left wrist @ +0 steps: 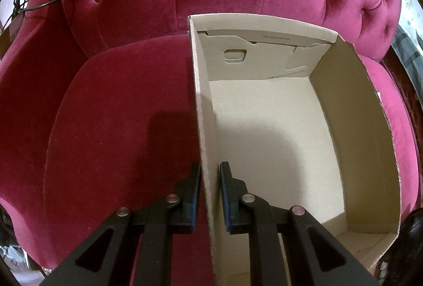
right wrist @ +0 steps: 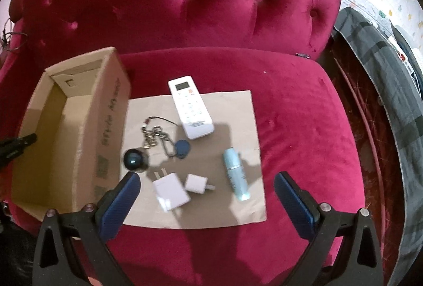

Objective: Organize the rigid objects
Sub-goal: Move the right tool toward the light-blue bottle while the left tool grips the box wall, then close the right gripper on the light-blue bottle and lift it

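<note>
Cardboard fills the left wrist view: an empty open box (left wrist: 269, 132) sits on a crimson velvet armchair (left wrist: 119, 101), and the left gripper (left wrist: 210, 196) is clamped on the box's near left wall, one finger outside and one inside. From the right wrist view, the right gripper (right wrist: 206, 196) hangs with its jaws wide apart above a brown paper sheet (right wrist: 238, 111) beside the box (right wrist: 66, 127), where a white remote (right wrist: 191, 110), a key bunch (right wrist: 164, 139), a dark ball (right wrist: 135, 159), two white chargers (right wrist: 171, 190), (right wrist: 195, 183) and a pale blue bottle (right wrist: 235, 173) lie.
</note>
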A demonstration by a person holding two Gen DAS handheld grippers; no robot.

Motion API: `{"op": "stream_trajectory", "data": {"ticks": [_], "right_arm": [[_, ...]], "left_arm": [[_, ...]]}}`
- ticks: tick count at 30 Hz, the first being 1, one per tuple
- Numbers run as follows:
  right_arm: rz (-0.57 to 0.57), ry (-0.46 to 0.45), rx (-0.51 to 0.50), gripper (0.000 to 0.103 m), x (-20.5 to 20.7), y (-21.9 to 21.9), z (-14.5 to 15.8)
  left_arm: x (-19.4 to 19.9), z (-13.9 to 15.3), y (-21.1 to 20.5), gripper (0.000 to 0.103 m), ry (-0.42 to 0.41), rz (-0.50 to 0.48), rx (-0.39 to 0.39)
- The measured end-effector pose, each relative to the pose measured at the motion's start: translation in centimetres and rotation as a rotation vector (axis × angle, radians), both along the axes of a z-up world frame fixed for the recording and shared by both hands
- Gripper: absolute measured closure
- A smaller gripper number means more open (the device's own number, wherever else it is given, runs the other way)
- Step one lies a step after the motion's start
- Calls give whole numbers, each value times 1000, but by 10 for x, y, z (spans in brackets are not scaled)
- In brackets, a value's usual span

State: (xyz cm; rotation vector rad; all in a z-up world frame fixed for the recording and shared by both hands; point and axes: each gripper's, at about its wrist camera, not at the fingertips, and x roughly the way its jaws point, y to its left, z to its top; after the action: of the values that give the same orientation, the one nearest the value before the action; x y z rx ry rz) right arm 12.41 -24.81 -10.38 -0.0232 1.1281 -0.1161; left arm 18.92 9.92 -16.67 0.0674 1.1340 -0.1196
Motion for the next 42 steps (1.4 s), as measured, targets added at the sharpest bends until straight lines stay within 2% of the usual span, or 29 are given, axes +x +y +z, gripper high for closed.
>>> {"op": "stream_trajectory", "data": {"ticks": [8, 15, 21, 26, 30, 34, 42], "right_arm": [[4, 32, 7, 0, 19, -25, -32], [8, 107, 5, 1, 34, -45, -71], [-10, 165, 14, 10, 43, -58, -96], [-16, 212, 40, 37, 49, -64, -113], [-27, 242, 63, 49, 50, -70, -124], [-18, 268, 71, 75, 52, -71, -133], [-37, 240, 53, 76, 50, -71, -134]], "left_arm": [[1, 0, 1, 88, 0, 4, -3], [0, 0, 0, 88, 1, 8, -3], [0, 1, 0, 88, 0, 7, -1], [0, 1, 1, 88, 0, 6, -1], [0, 1, 1, 88, 1, 7, -3], [-1, 1, 2, 88, 3, 9, -8], [-1, 1, 2, 88, 1, 8, -4]]}}
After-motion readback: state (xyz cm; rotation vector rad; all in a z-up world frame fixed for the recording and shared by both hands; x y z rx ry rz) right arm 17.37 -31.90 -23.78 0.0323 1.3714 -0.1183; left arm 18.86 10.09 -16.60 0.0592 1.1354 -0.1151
